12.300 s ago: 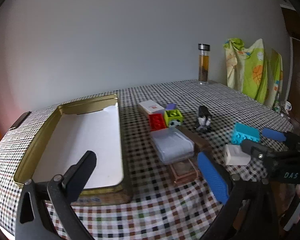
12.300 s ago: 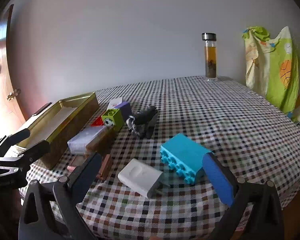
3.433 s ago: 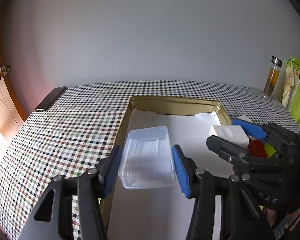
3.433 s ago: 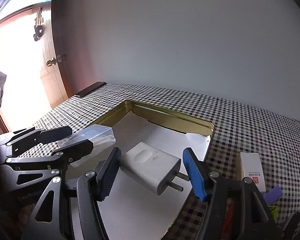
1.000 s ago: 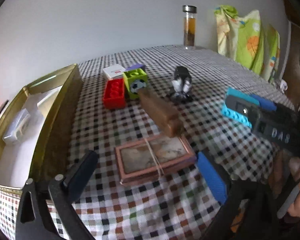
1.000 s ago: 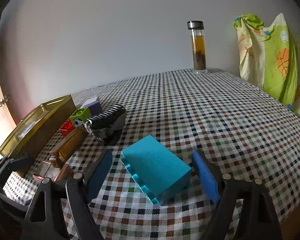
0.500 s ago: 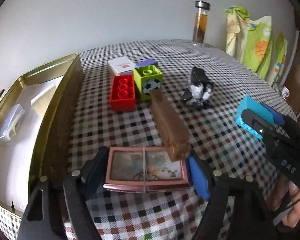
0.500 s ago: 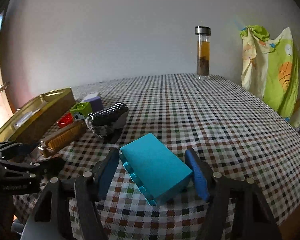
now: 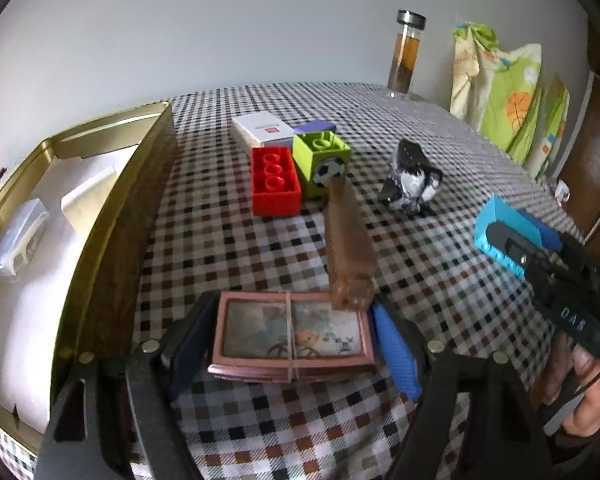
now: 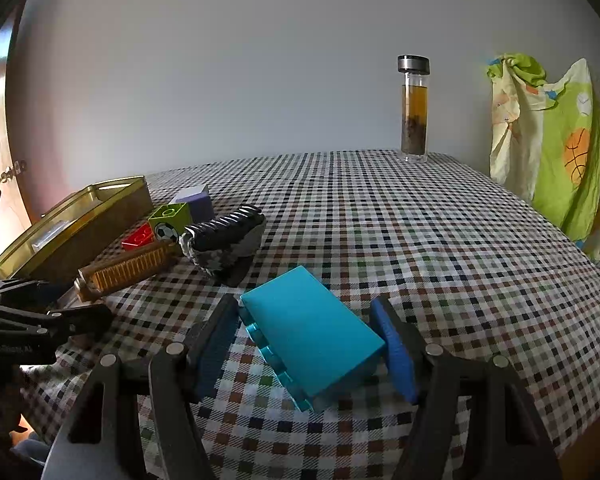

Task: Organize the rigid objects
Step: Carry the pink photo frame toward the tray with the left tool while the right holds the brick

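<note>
My left gripper (image 9: 292, 344) is shut on a pink-edged stack of cards (image 9: 292, 334) bound with a rubber band; a brown comb (image 9: 348, 240) rests with one end on it. My right gripper (image 10: 306, 350) is shut on a teal toy brick (image 10: 310, 340), also seen in the left wrist view (image 9: 500, 236). The gold tin tray (image 9: 112, 216) at the left holds a clear plastic box (image 9: 16, 236) and a white charger (image 9: 86, 200). A red brick (image 9: 274, 186), a green football cube (image 9: 320, 158), a white box (image 9: 262, 130) and a black-and-white toy (image 9: 412, 178) lie on the checked cloth.
A glass bottle with a metal cap (image 10: 414, 108) stands at the table's far edge. A green and yellow cloth (image 10: 548, 140) hangs at the right. The table's right edge (image 10: 580, 248) drops off near it. A wooden door (image 9: 592, 160) is at the far right.
Both grippers have closed further on what they hold: the left on the card stack, the right on the teal brick. The brick looks slightly lifted and tilted.
</note>
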{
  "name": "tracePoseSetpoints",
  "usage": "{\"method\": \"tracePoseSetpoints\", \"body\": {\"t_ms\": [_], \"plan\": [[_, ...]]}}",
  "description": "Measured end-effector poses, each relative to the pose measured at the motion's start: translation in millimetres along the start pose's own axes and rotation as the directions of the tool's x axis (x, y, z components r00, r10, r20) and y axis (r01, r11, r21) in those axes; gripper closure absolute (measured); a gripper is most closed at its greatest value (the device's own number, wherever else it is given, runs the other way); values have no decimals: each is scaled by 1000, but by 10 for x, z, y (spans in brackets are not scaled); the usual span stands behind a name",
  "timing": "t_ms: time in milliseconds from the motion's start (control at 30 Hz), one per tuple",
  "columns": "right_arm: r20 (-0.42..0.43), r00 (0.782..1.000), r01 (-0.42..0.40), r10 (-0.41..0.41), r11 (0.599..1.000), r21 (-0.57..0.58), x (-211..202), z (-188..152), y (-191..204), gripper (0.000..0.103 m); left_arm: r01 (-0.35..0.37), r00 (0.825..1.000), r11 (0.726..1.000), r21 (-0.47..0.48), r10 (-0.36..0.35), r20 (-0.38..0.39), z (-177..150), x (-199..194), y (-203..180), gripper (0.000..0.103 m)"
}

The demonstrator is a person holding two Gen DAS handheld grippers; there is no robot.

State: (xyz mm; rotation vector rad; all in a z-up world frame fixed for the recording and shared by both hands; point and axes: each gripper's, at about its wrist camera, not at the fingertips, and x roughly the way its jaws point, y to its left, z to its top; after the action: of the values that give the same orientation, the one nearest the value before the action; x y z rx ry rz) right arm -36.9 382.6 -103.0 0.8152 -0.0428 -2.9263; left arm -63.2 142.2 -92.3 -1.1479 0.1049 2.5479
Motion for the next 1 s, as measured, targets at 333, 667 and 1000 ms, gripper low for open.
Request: {"method": "tracePoseSetpoints", "body": {"t_ms": [333, 667, 1000], "plan": [[16, 1000, 9, -9, 999, -38, -16, -6, 41, 33, 21, 999, 1000, -19, -20, 27, -32, -47, 84, 27], [96, 995, 11, -3, 997, -76, -128, -43, 184, 33, -34, 979, 999, 9, 32, 201, -90, -263, 33, 27], [188, 982, 7, 10, 996, -89, -237, -79, 263, 33, -53, 952, 998, 15, 46, 304, -146, -381, 23, 27]]}}
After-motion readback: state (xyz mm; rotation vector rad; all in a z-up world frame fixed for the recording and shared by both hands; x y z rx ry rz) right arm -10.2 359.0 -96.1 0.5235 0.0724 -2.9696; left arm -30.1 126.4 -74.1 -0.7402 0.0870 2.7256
